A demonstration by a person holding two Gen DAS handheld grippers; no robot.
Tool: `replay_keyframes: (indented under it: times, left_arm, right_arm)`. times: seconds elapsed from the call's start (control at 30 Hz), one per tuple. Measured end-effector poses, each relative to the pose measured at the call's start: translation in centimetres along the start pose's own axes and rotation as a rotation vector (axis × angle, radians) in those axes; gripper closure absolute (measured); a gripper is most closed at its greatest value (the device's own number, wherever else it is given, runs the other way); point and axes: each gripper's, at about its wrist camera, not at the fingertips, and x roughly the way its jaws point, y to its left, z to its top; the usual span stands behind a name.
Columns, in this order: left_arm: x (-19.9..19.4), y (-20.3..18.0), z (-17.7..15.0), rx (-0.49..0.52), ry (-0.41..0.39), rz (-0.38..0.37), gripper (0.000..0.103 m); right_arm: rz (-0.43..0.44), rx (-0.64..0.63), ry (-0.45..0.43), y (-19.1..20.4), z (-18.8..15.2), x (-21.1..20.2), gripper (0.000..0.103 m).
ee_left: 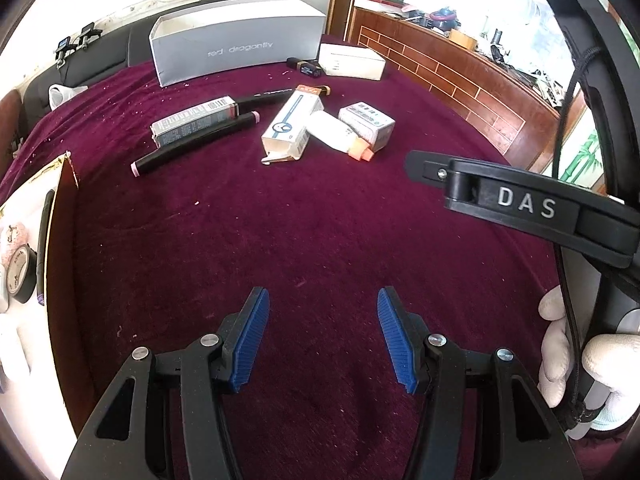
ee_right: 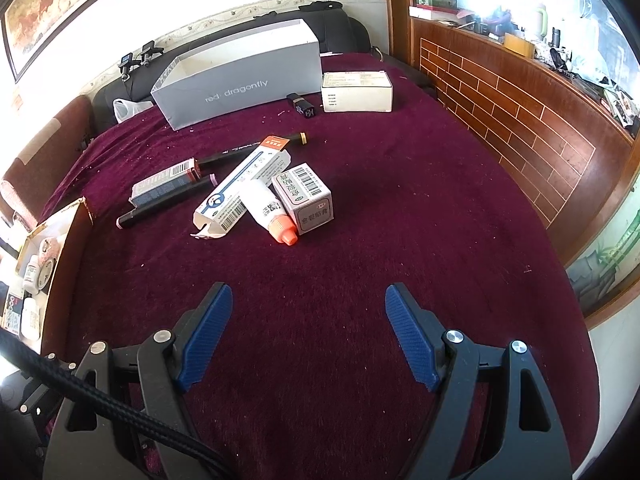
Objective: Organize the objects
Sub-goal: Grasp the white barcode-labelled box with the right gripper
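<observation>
A: Where's the tube [ee_right: 266,210]?
B: Mid-cloth [ee_right: 360,240], between a long carton [ee_right: 240,188] on its left and a small box [ee_right: 306,198] on its right.
A: Behind them?
B: The open box [ee_right: 240,84].

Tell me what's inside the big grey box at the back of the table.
The grey box stands open at the top, and only bare inner walls show. Its floor is hidden behind the front wall, so anything lying low inside cannot be seen from either camera.

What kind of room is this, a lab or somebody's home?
Most likely a home living room: a table under a maroon cloth, a black sofa against the wall behind it, a framed painting above, and a cluttered wooden counter.
</observation>
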Motion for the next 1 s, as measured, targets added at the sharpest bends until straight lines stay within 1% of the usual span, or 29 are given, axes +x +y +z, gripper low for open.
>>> replay_keyframes:
  times: [0.3, 0.37, 0.47, 0.5, 0.53, 0.6, 0.67, 0.73, 0.77, 0.93, 1.0]
  left_arm:
    - [0.6, 2.0, 0.7, -0.046, -0.004, 0.004, 0.053]
    - [0.9, 2.8, 0.8, -0.063, -0.006, 0.012, 0.053]
    - [2.0, 4.3, 0.7, -0.113, 0.017, 0.022, 0.053]
    - [2.3, 4.9, 0.6, -0.131, 0.021, 0.017, 0.053]
    - [2.1, 5.0, 0.7, -0.132, 0.006, 0.018, 0.053]
    - [2.3, 5.0, 0.7, -0.131, 0.006, 0.028, 0.053]
    - [2.4, 5.1, 0.7, -0.134, -0.006, 0.032, 0.053]
    - [2.3, 5.2, 0.5, -0.142, -0.017, 0.020, 0.049]
    - [2.3, 5.2, 0.5, -0.143, -0.021, 0.014, 0.047]
    - [2.5, 4.4, 0.2, -0.097, -0.043, 0.029, 0.039]
    - [2.5, 4.3, 0.1, -0.089, -0.052, 0.033, 0.037]
  right_arm:
    - [-0.011, -0.027, 0.012, 0.7, 0.9, 0.7, 0.024]
    - [-0.014, -0.035, 0.015, 0.8, 1.2, 0.9, 0.024]
    - [-0.006, -0.033, 0.020, 0.7, 2.2, 1.6, 0.024]
    - [0.003, -0.027, 0.020, 0.7, 2.7, 1.8, 0.024]
    - [0.015, -0.019, 0.019, 0.6, 3.1, 2.0, 0.024]
    - [0.056, -0.002, 0.012, 0.6, 4.3, 2.4, 0.024]
    - [0.115, 0.012, 0.012, 0.6, 5.7, 3.3, 0.024]
    - [0.139, 0.011, 0.021, 0.8, 6.7, 4.4, 0.024]
    - [0.130, 0.006, 0.026, 0.9, 7.4, 5.1, 0.024]
    - [-0.009, -0.038, 0.060, 0.6, 9.1, 8.7, 0.024]
    - [-0.028, -0.041, 0.093, 0.2, 9.1, 10.0, 0.025]
